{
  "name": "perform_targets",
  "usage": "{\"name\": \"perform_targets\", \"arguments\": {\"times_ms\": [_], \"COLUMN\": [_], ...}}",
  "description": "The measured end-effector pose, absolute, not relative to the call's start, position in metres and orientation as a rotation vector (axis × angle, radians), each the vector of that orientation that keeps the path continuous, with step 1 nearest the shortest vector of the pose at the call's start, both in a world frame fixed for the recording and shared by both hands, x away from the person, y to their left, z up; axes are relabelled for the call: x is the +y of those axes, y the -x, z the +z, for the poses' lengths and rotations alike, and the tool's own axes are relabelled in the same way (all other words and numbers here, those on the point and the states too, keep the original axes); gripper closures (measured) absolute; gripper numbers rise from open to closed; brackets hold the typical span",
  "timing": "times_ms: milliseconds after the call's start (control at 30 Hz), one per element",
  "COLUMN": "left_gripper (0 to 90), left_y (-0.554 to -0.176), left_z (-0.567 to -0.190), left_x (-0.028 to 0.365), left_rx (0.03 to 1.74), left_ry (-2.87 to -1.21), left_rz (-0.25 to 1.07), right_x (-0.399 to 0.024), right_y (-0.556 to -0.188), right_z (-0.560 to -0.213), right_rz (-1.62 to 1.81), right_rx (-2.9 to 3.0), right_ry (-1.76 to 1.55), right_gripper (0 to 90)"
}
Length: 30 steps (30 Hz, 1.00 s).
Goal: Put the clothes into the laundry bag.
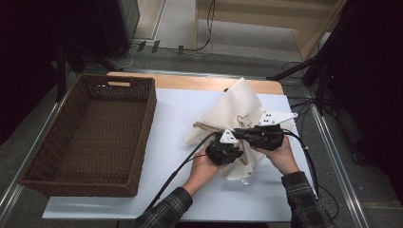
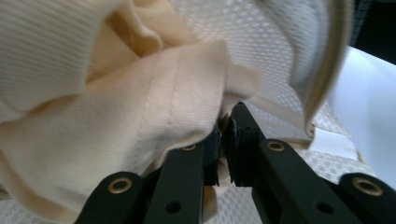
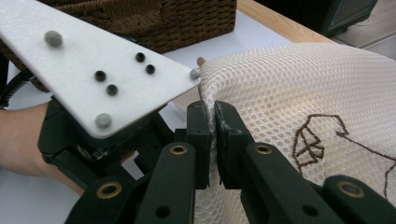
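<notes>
While both grippers' fingers pinch the mesh bag (image 1: 237,114), basket (image 1: 90,137) well apart.

Left gripper (image 2: 223,140) clamped on a fold of cream cloth, seen close up.

Two black jaws rose from the bottom edge and met on a thin fold of the cream fabric (image 2: 140,121), which bunched up over the left and centre. Behind it lay white mesh material (image 2: 261,42) with a cream-trimmed edge curving down at the right. A pale surface (image 2: 369,93) showed at far right.
</notes>
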State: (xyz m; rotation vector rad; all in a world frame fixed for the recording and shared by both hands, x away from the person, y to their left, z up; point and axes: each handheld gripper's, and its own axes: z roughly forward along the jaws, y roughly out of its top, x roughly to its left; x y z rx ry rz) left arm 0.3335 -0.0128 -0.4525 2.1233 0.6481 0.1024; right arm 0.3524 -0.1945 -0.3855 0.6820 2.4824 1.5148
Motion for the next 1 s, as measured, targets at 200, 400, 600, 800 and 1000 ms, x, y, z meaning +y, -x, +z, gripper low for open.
{"name": "perform_targets", "arguments": {"times_ms": [200,400,600,800,1000], "left_gripper": [76.0,62.9,55.7,54.9,53.4], "left_y": [-0.326,-0.316,-0.306,-0.301,-0.313], "left_z": [-0.444,-0.432,-0.414,-0.409,-0.412], "left_x": [-0.008,0.012,0.042,0.077,0.1], "left_rx": [0.627,0.637,0.635,0.683,0.804], "left_ry": [-2.129,-2.159,-2.165,-2.168,-2.141], "left_rz": [0.108,0.105,0.151,0.26,0.333], "right_x": [-0.195,-0.195,-0.194,-0.193,-0.192], "right_y": [-0.353,-0.353,-0.353,-0.353,-0.353], "right_z": [-0.385,-0.386,-0.387,-0.388,-0.389], "right_rz": [1.516,1.513,1.511,1.506,1.506], "right_rx": [2.481,2.483,2.489,2.493,2.499], "right_ry": [-0.682,-0.68,-0.68,-0.681,-0.682], "right_gripper": [85.8,85.8,85.8,85.8,85.8]}}
